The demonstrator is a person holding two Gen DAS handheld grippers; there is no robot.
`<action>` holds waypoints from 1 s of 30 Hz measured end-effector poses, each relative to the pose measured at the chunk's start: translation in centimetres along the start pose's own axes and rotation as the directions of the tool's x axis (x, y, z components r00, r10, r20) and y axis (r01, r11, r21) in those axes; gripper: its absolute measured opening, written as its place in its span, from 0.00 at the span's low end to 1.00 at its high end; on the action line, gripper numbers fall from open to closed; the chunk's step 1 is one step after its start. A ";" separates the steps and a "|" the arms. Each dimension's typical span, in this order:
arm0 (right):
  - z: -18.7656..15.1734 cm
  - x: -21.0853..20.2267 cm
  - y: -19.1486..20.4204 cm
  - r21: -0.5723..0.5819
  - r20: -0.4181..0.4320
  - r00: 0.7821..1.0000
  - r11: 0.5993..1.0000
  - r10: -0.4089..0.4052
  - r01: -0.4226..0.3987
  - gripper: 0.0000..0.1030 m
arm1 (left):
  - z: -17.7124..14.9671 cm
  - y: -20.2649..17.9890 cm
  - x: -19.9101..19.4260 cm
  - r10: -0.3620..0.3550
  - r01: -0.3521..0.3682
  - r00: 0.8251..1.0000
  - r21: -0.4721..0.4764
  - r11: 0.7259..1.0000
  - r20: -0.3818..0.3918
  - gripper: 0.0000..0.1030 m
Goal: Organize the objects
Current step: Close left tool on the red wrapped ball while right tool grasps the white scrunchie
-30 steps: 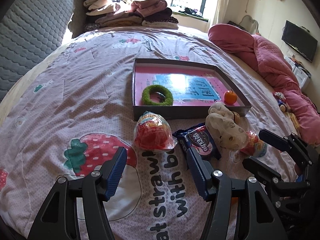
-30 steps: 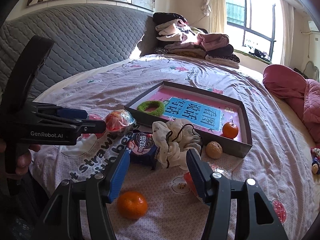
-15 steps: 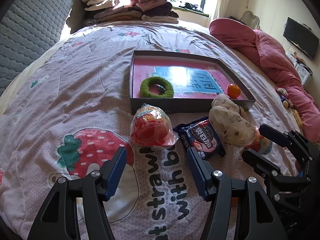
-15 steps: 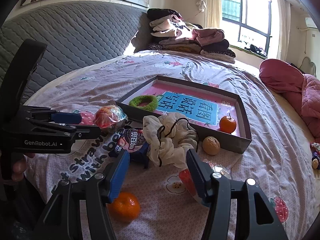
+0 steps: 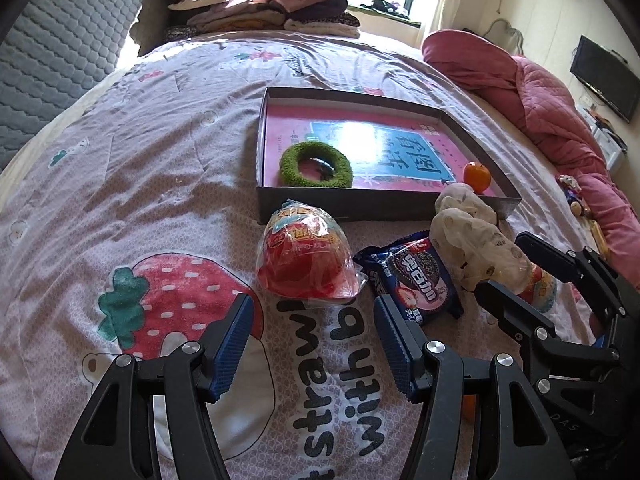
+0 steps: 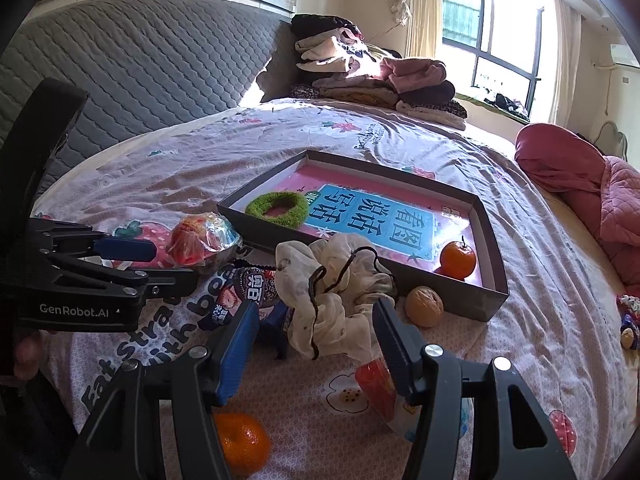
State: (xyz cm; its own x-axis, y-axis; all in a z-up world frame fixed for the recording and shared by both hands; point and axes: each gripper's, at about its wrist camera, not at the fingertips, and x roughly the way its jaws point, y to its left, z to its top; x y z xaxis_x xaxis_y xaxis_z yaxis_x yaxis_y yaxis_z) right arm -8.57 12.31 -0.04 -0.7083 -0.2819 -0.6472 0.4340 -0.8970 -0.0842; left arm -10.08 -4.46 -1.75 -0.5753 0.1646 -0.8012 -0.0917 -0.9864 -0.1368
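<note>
Blue-padded, both grippers hanging released over the strawberry-print quilt (image 5: 168,184), nothing between the jaws. Left gripper (image 5: 310,344) lining up on the red snack bag in clear wrap (image 5: 308,262), lying just short of the dark tray's near wall (image 5: 304,210). Right gripper (image 6: 312,344) framing the cream scrunchie (image 6: 332,300), resting against the cookie packet (image 6: 248,290) and near the walnut (image 6: 424,306). Probably best closing low across the bag's firm middle, avoiding slippery wrap ends. Lifting clear of the wall before crossing. Open floor waiting between the green ring (image 5: 316,164) and the tangerine in the tray (image 5: 477,174). Watching the loose tangerine (image 6: 242,442) under the right gripper.
</note>
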 end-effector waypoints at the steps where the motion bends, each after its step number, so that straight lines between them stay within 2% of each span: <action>1: 0.0 0.2 0.1 -0.003 -0.002 1.000 1.000 -0.002 0.002 0.57 | 0.1 0.0 0.1 -0.001 0.001 1.000 0.000 1.000 -0.001 0.62; 10: 0.1 1.6 -0.2 0.004 -0.032 0.999 1.000 -0.007 0.007 0.56 | 0.9 0.3 1.1 0.051 -0.051 0.999 0.002 0.999 0.009 0.62; 17: 0.2 2.1 -0.4 0.007 -0.042 0.999 1.000 -0.008 0.008 0.35 | 1.3 0.7 1.3 0.053 -0.053 0.998 -0.010 0.999 0.034 0.62; 19: 0.1 2.1 -0.5 0.012 -0.041 0.999 1.000 0.000 0.001 0.32 | 1.5 0.9 1.5 0.054 -0.053 0.998 -0.018 0.998 0.041 0.62; 21: 0.1 2.1 -0.6 0.014 -0.041 0.999 1.000 0.002 -0.002 0.25 | 1.7 1.2 1.7 0.045 -0.044 0.998 -0.031 0.999 0.040 0.57; 23: 0.1 2.1 -0.6 0.013 -0.039 0.999 1.000 0.006 -0.005 0.23 | 1.8 1.4 1.9 0.032 -0.031 0.999 -0.045 0.999 0.039 0.51; 26: 0.1 1.9 -0.6 0.016 -0.033 0.999 1.000 0.013 -0.013 0.18 | 1.8 1.4 2.2 0.026 -0.024 0.999 -0.044 0.999 0.041 0.50; 30: 0.0 1.8 -0.6 0.019 -0.028 0.999 1.000 0.021 -0.020 0.18 | 1.7 1.4 2.3 0.012 -0.010 0.999 -0.053 0.999 0.042 0.49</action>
State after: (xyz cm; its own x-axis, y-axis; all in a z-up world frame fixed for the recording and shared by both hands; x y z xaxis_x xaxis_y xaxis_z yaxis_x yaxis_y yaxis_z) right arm -10.16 12.33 -1.14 -0.6833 -0.2907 -0.6697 0.4374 -0.8975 -0.0567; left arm -12.95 -5.43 -2.79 -0.6102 0.1523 -0.7775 -0.0427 -0.9862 -0.1597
